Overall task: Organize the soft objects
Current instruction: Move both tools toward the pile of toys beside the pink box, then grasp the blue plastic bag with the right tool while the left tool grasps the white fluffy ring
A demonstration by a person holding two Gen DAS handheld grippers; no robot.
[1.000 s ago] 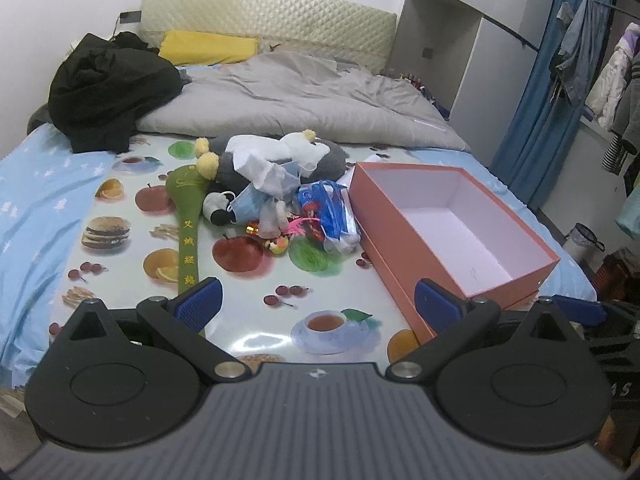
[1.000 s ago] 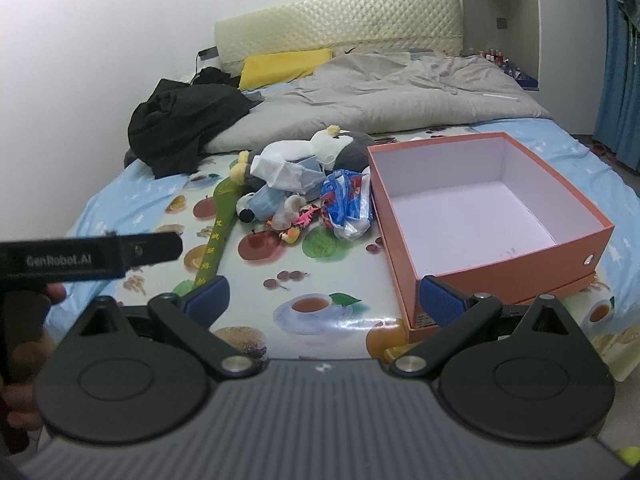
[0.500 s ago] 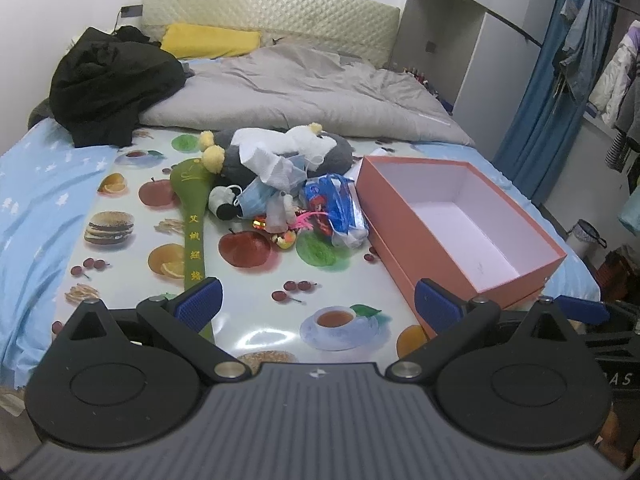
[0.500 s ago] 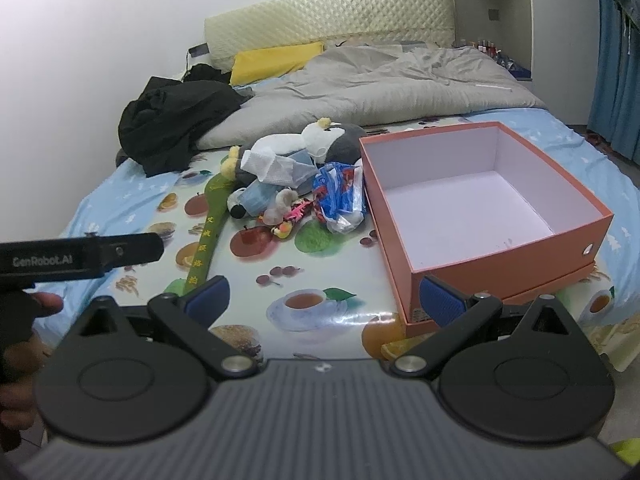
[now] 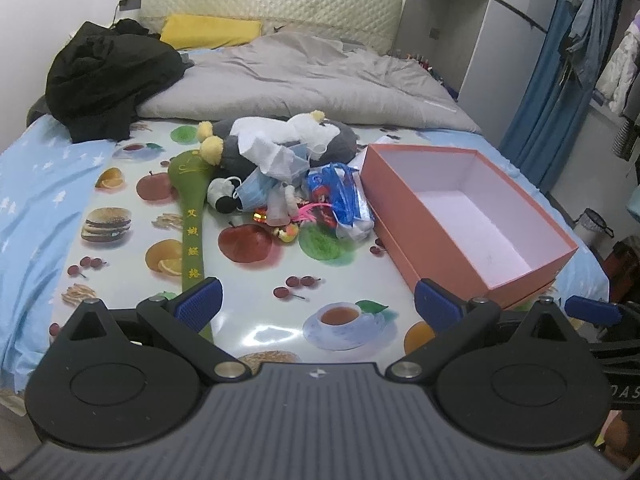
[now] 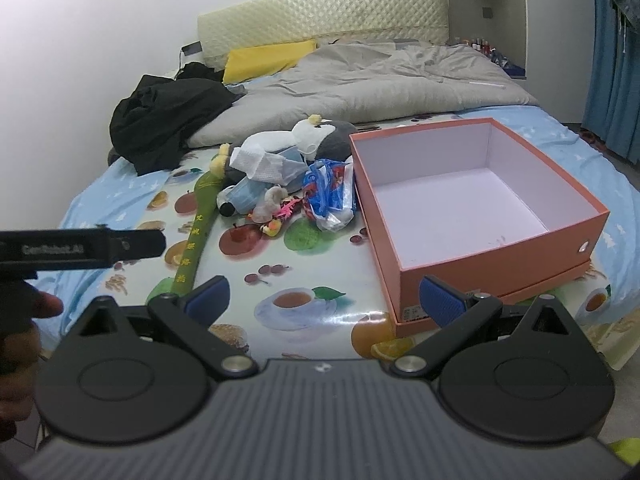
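Both the left gripper (image 5: 316, 304) and right gripper (image 6: 326, 298) hover with jaws wide and empty at the bed's near edge, so sorting looks unstarted: the pile (image 5: 280, 168) lies left of the empty box (image 6: 560, 240), awaiting a reach forward.

Plush penguin (image 5: 280, 140) half buried under tissue (image 5: 266, 152) and masks.

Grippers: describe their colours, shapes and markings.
The left gripper and right gripper match: ribbed dark grey body, two black round housings with triangular cutouts, silver pivot screws, black arms ending in textured blue pads. The right view shows the left one's black bar with blurred white lettering. No cables or sleeves show.
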